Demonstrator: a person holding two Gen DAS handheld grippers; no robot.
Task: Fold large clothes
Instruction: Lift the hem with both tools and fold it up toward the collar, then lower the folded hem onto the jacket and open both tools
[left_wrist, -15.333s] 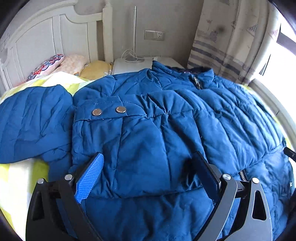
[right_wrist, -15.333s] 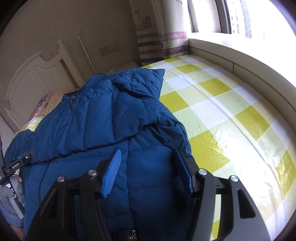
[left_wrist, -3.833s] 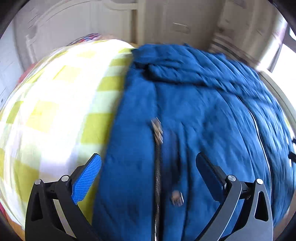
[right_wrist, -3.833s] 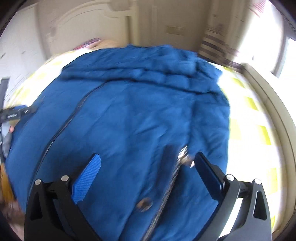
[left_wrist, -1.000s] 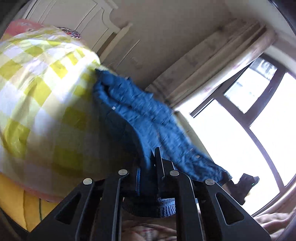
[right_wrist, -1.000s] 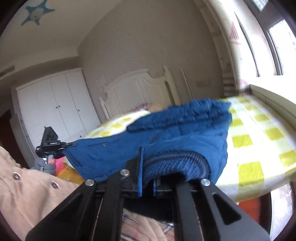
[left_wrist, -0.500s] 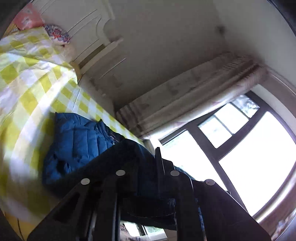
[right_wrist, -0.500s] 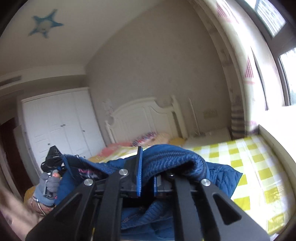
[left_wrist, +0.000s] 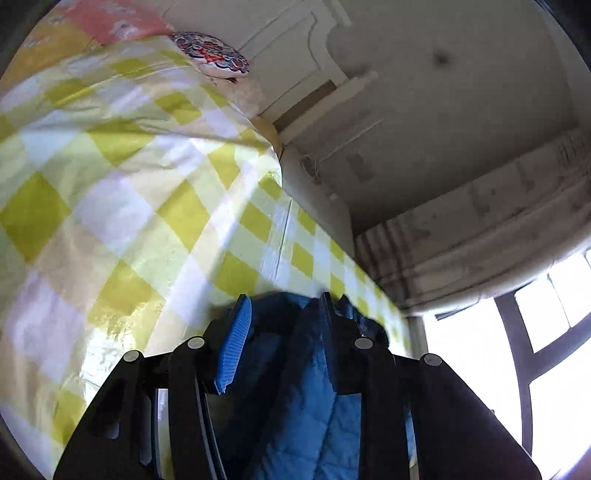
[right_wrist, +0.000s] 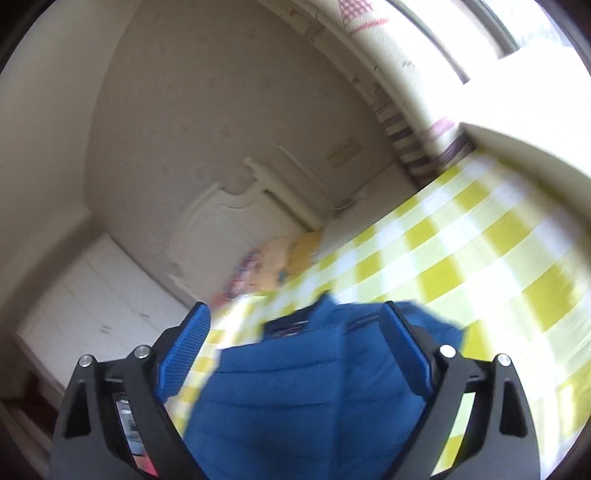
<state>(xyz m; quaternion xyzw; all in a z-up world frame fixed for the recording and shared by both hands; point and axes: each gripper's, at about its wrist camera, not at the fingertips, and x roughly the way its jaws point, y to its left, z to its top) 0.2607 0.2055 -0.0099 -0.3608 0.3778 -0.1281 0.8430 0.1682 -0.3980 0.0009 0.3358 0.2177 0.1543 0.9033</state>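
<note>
Since a second ago both tools have parted from their grip on the jacket. Left tool (left_wrist: 284, 306): jaws opening, a narrow gap, blue jacket (left_wrist: 295, 406) folds between them, contact unclear. Right tool (right_wrist: 295, 321): jaws opening, wide apart, jacket (right_wrist: 303, 398) below, unheld. Jacket lies on the checked bed (left_wrist: 122, 206).

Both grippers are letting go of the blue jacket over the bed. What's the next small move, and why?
Probably draw both grippers straight back. The right gripper has opening jaws, already wide with pads off the blue jacket; the left gripper is opening too, fabric between its fingers. Backing off should clear it without dragging the fold across the checked bedsheet.
</note>
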